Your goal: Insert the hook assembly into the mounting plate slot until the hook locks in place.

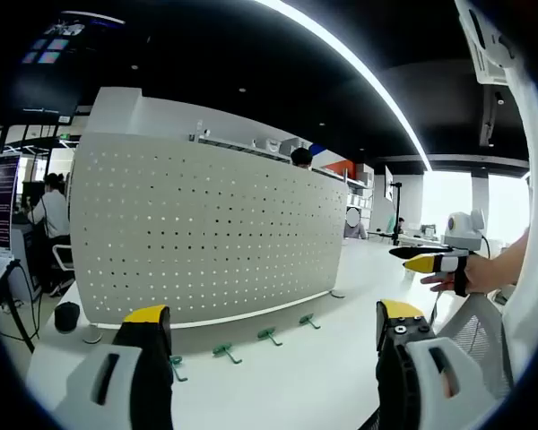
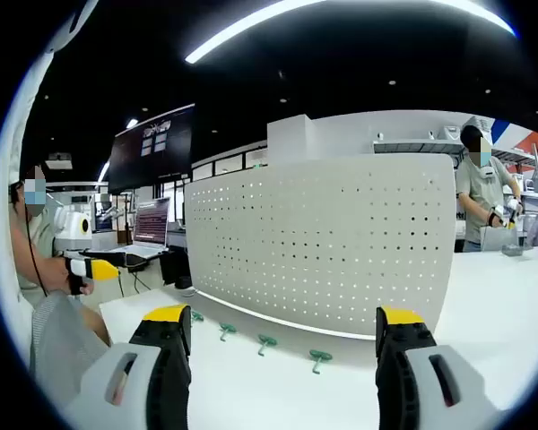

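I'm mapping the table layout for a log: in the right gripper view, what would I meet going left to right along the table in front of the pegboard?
Four green hooks in a row: first hook → second hook → third hook → fourth hook, all lying before the white pegboard.

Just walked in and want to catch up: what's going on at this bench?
A person holds a tool in each hand in front of a white pegboard panel standing upright on a white table. Four green hooks lie in a row on the table at the panel's foot, untouched. The left tool and the right tool are both open and hold nothing. No hook has been picked up yet, so the insertion has not begun.
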A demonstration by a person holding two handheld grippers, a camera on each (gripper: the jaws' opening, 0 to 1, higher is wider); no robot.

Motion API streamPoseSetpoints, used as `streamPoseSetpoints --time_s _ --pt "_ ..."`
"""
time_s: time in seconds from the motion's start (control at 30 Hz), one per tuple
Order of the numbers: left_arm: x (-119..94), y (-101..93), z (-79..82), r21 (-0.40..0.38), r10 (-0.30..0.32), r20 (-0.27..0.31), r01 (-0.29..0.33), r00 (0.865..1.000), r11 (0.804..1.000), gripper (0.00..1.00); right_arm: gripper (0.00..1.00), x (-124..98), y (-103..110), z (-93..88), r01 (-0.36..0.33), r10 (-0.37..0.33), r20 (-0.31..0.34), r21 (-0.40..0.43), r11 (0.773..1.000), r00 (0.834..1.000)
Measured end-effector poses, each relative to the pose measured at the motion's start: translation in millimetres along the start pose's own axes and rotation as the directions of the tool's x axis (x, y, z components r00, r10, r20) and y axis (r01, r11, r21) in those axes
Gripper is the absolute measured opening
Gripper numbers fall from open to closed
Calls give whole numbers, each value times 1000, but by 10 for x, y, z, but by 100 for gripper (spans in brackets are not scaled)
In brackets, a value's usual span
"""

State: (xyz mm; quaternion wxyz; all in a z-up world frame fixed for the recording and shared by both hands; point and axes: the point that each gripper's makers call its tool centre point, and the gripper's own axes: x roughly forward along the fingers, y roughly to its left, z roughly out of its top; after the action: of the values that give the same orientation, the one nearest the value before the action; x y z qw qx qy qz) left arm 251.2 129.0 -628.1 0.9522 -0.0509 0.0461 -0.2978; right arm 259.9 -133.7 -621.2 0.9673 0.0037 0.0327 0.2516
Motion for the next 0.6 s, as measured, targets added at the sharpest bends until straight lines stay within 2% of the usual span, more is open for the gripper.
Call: streamPoseSetpoints --time_s 0.4,0.6 --pt "-2 13 -12 -4 7 -4 -7 1000 1000 95 81 -1 -5 -11 -2 2 -3 2 1000 1000" --pt "1 12 -7 -4 4 -2 -4 1000 1000 95 82 -5 -10 19 0 0 15 0 1000 1000"
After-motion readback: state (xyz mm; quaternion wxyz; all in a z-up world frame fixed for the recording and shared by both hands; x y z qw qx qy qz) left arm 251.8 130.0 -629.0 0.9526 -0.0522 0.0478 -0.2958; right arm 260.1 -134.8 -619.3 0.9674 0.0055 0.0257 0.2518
